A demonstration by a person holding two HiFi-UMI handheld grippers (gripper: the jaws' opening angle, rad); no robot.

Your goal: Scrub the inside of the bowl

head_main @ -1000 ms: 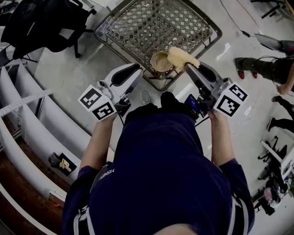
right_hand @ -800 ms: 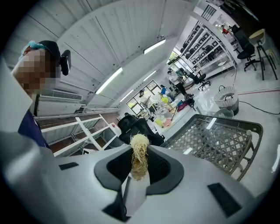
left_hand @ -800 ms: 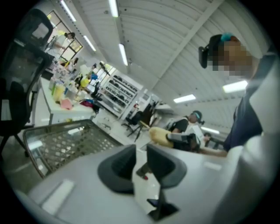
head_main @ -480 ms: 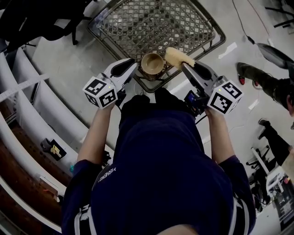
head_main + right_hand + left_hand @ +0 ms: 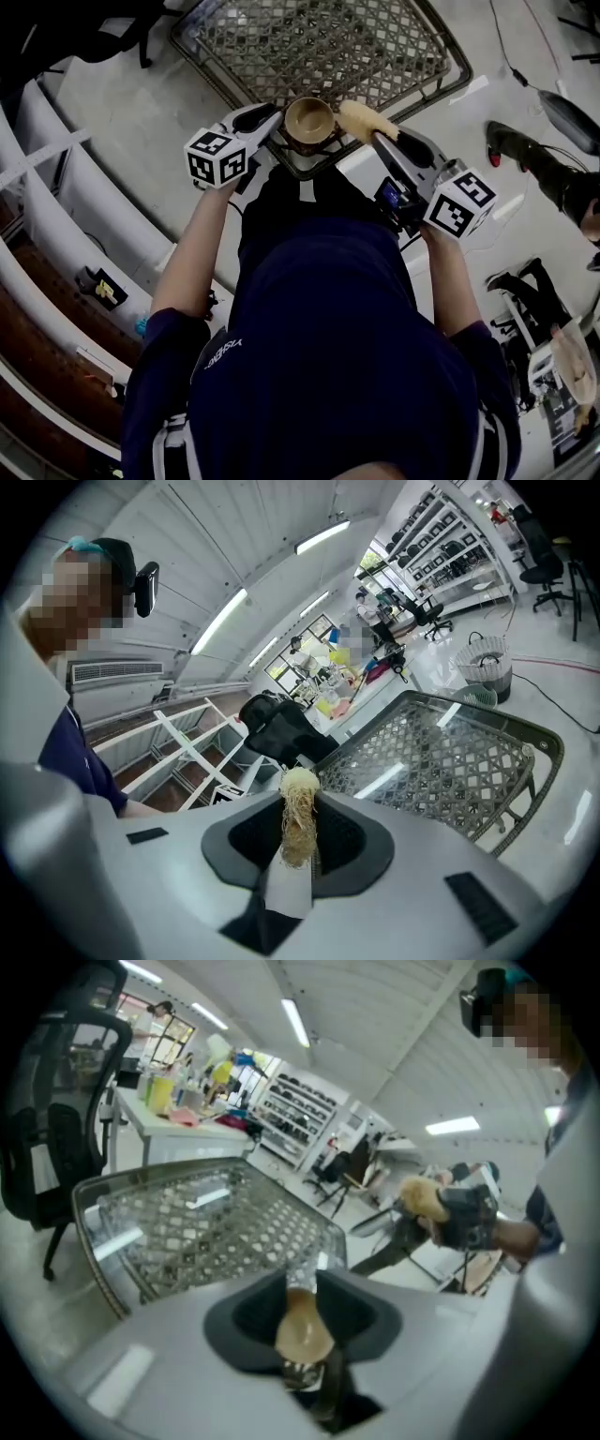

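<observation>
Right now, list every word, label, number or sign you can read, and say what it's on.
None can be read for certain.
Shirt: white print by the shoulder, too blurred.
Left cube and right cube: square black-and-white markers, no letters.
Shelf tag: black and yellow, too small.

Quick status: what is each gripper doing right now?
Left gripper: shut on the small tan round bowl.
Right gripper: shut on the pale yellow fibrous scrubber.
</observation>
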